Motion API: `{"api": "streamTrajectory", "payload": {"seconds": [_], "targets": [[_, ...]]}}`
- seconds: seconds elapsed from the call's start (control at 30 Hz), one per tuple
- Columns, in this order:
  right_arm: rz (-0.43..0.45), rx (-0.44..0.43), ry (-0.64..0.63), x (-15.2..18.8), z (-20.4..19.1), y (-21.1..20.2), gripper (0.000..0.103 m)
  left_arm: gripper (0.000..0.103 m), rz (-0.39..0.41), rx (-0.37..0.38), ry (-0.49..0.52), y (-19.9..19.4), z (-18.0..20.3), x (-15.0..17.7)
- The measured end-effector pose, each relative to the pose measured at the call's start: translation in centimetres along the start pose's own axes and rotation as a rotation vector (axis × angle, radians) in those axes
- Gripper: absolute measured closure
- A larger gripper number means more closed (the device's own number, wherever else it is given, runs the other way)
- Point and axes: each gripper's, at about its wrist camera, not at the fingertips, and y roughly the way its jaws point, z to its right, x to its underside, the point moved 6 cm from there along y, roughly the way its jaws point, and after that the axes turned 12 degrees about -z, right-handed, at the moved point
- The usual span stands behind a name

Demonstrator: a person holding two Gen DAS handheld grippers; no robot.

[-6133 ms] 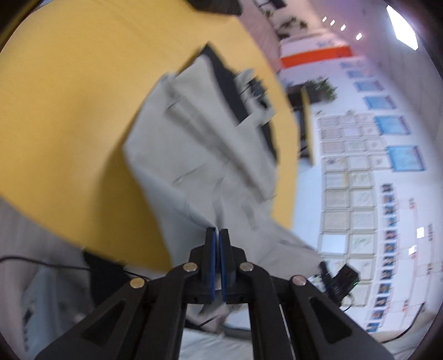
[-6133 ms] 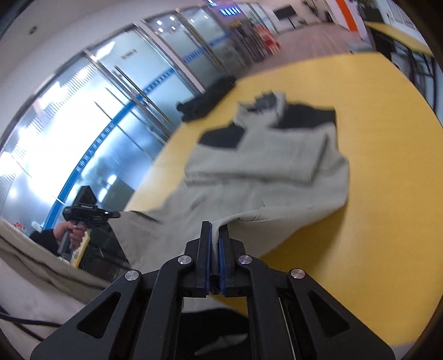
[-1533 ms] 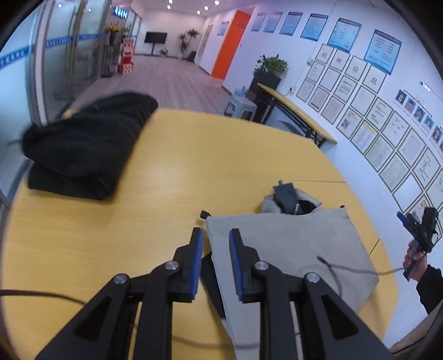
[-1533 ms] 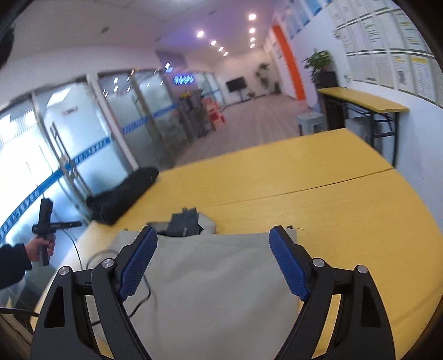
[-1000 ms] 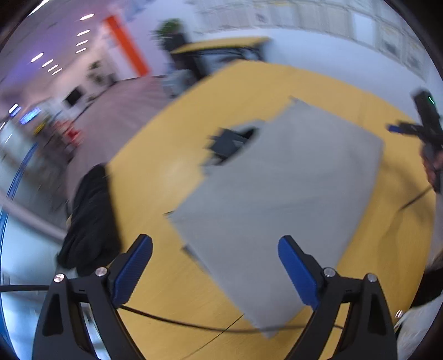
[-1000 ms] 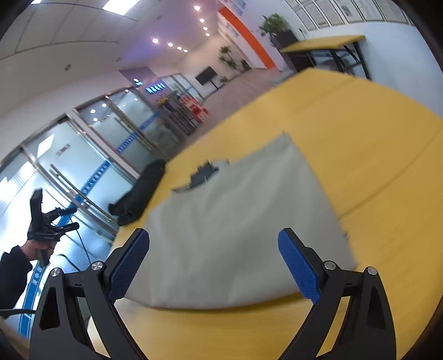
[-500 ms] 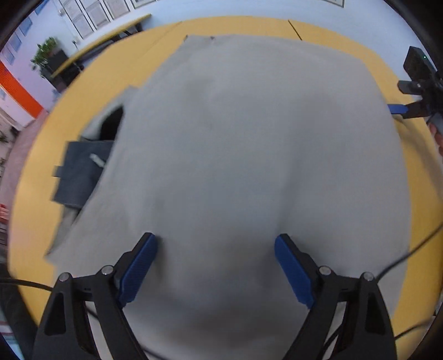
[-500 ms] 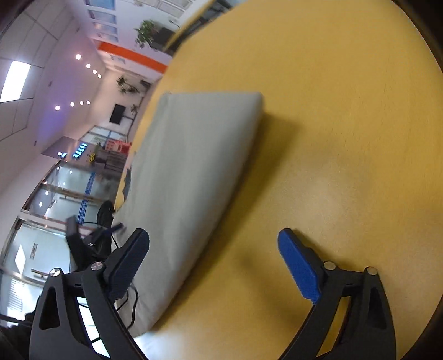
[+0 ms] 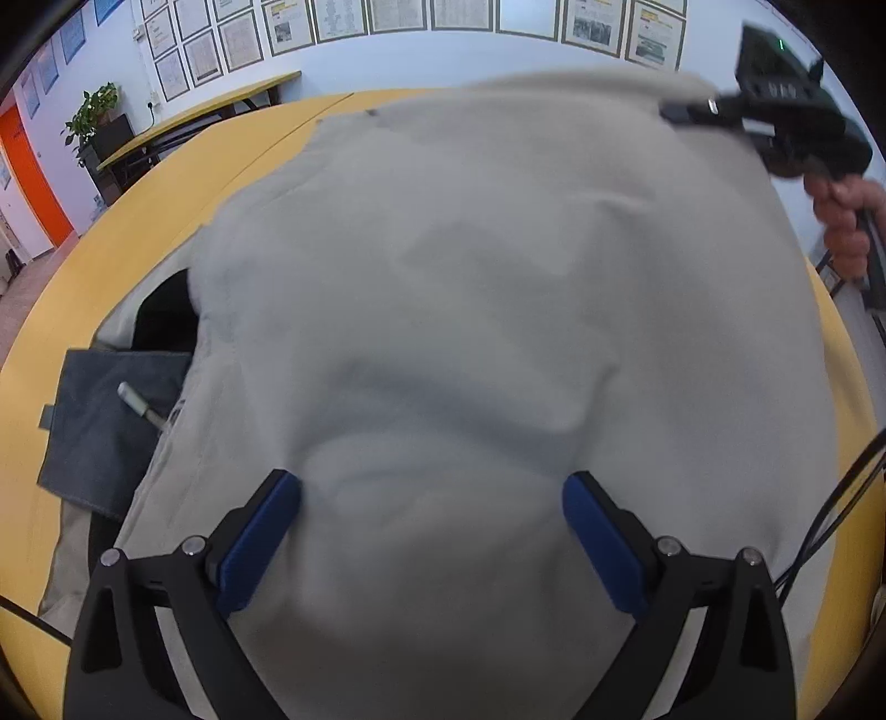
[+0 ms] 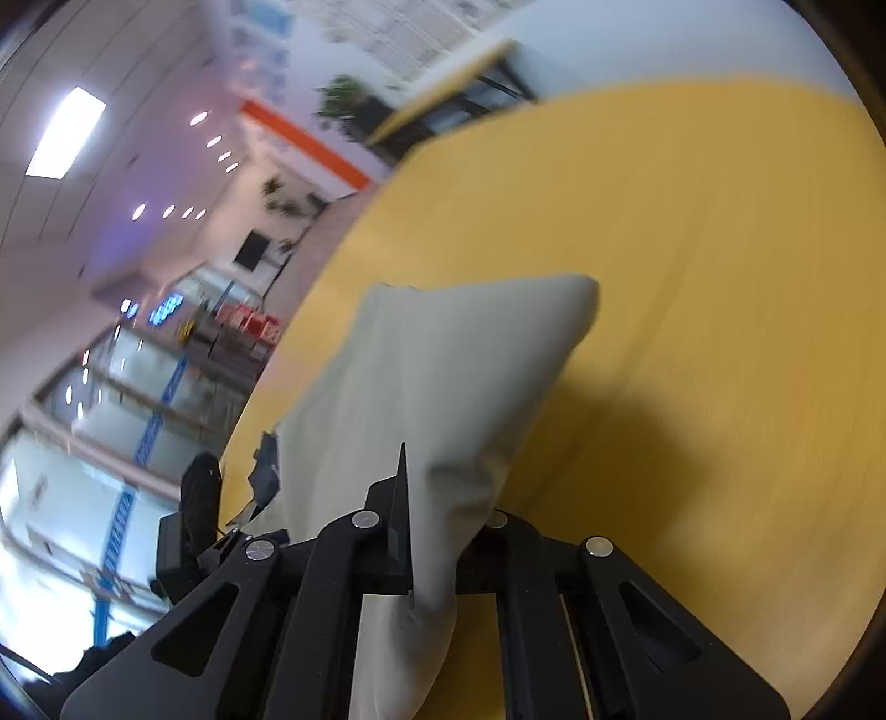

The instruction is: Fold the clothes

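Observation:
A folded grey garment (image 9: 470, 288) lies on the yellow table (image 9: 166, 183) and fills the left wrist view. Its dark collar piece (image 9: 111, 421) sticks out at the left. My left gripper (image 9: 432, 531) is open wide, low over the near part of the garment, one blue pad (image 9: 260, 531) on either side of a bulge in the cloth. In the right wrist view my right gripper (image 10: 437, 498) is shut on the garment's edge (image 10: 443, 360), the cloth running up from the jaws. The left wrist view shows that right gripper (image 9: 775, 127) at the far right corner, held by a hand (image 9: 847, 221).
A black cable (image 9: 830, 498) runs off the table's right edge. Bare yellow table (image 10: 692, 277) stretches beyond the garment on the right. A black bundle (image 10: 202, 487) lies at the far end. Framed papers line the wall (image 9: 387, 16).
The right gripper was open beside the garment's corner; it is now shut on the cloth edge. The left gripper stays open and has come lower and closer over the garment.

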Motion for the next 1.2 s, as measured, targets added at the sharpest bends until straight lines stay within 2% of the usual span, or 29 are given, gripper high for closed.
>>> {"api": "streamTrajectory", "payload": {"seconds": [0.1, 0.2, 0.3, 0.4, 0.53, 0.7, 0.83, 0.9, 0.93, 1.0, 1.07, 1.2], "targets": [[0.012, 0.013, -0.147, -2.4, -2.6, -2.7, 0.099, 0.003, 0.02, -0.006, -0.037, 0.7, 2.5, -2.6], [0.026, 0.006, -0.397, -2.8, -7.2, -6.2, 0.099, 0.001, 0.04, 0.018, -0.05, 1.5, 4.7, -5.4], [-0.022, -0.069, -0.571, 1.0, -11.0, -8.4, 0.099, 0.0, 0.062, 0.054, -0.051, 2.2, 6.6, -8.1], [-0.072, -0.147, -0.743, 4.9, -14.6, -10.6, 0.099, 0.0, 0.078, 0.043, -0.065, 2.9, 7.9, -10.0], [-0.134, -0.214, -0.714, 7.3, -11.5, -11.4, 0.098, 0.002, 0.07, 0.012, -0.076, 2.9, 8.5, -10.8], [-0.17, -0.267, -0.656, 8.1, -7.3, -13.6, 0.099, 0.002, 0.037, 0.001, -0.033, 2.0, 7.8, -8.4], [-0.221, -0.347, -0.651, 8.0, -8.7, -11.2, 0.098, 0.0, 0.038, 0.003, -0.048, 2.6, 7.6, -9.1], [-0.233, -0.361, -0.649, 8.3, -9.6, -10.4, 0.098, 0.0, 0.044, 0.007, -0.058, 2.6, 7.5, -9.5], [-0.239, -0.367, -0.648, 8.4, -10.0, -10.0, 0.098, 0.004, 0.044, 0.002, -0.07, 2.2, 7.3, -9.4], [-0.251, -0.38, -0.646, 8.7, -10.8, -9.3, 0.098, 0.016, 0.049, -0.03, -0.128, -0.3, 6.5, -7.3], [-0.247, -0.392, -0.64, 8.5, -11.2, -9.5, 0.098, 0.018, 0.083, -0.081, -0.243, -6.3, 5.7, -2.2], [-0.271, -0.448, -0.708, 9.2, -13.6, -8.4, 0.098, 0.018, 0.151, -0.185, -0.473, -18.3, 3.9, 8.2]]}}
